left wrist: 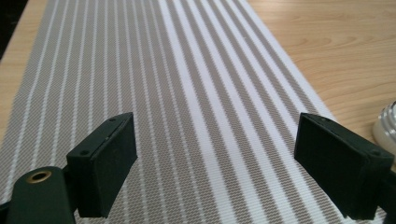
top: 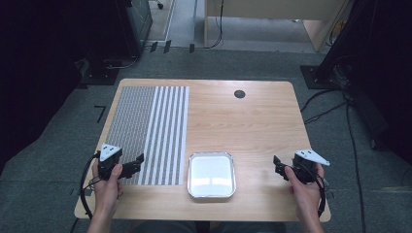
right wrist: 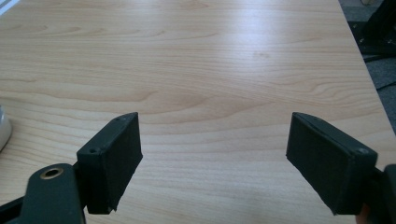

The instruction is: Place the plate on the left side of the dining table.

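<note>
Placemat (top: 148, 133), one only, striped grey and white, lies flat on the left half of the one wooden table (top: 252, 121). One foil tray (top: 212, 174) sits just beside the mat's near right corner, at six o'clock on the table. Two grippers are held low: the left gripper (top: 137, 162) at about eight o'clock, over the mat's near edge, its jaws wide apart with nothing between them; the right gripper (top: 277, 164) at about four o'clock, over bare wood, jaws likewise spread and holding nothing. One dark round cap (top: 239, 93) sits at twelve o'clock.
</note>
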Action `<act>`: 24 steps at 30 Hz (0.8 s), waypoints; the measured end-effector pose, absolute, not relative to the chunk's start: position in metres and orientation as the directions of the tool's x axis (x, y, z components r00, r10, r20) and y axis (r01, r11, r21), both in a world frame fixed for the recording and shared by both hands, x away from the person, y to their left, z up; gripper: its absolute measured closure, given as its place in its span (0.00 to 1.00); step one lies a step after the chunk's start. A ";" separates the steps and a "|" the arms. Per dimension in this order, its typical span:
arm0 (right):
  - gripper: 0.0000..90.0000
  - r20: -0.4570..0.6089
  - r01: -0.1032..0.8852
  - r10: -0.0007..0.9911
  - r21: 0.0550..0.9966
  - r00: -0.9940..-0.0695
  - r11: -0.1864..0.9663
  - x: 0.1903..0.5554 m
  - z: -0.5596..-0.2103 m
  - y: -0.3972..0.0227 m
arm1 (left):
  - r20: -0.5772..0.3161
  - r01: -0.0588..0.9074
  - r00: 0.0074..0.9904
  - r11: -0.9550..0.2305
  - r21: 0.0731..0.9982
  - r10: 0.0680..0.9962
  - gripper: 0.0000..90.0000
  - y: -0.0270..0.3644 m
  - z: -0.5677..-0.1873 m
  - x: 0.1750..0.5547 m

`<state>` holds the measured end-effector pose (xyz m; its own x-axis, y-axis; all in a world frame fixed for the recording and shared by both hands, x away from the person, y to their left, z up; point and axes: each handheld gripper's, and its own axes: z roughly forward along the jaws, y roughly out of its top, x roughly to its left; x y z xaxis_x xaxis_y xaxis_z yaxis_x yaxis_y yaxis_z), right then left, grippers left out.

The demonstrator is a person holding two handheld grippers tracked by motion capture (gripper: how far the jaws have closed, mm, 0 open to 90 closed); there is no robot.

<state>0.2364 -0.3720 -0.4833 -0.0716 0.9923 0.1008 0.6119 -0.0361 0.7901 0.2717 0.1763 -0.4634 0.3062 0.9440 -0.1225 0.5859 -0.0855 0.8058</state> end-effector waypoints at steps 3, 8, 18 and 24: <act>0.20 0.101 0.608 0.991 0.793 -0.084 -0.030 0.239 -0.482 -0.367 | -0.123 0.581 0.323 -0.094 0.809 0.938 0.14 0.167 -0.462 0.274; 0.20 0.098 0.601 0.990 0.799 -0.099 -0.019 0.242 -0.478 -0.360 | -0.123 0.574 0.350 -0.108 0.812 0.929 0.14 0.152 -0.460 0.278; 0.20 0.096 0.595 0.986 0.804 -0.134 0.003 0.249 -0.474 -0.343 | -0.130 0.566 0.393 -0.129 0.814 0.910 0.14 0.129 -0.457 0.283; 0.20 0.100 0.590 0.984 0.807 -0.150 0.008 0.253 -0.471 -0.334 | -0.133 0.556 0.412 -0.133 0.821 0.901 0.14 0.117 -0.453 0.286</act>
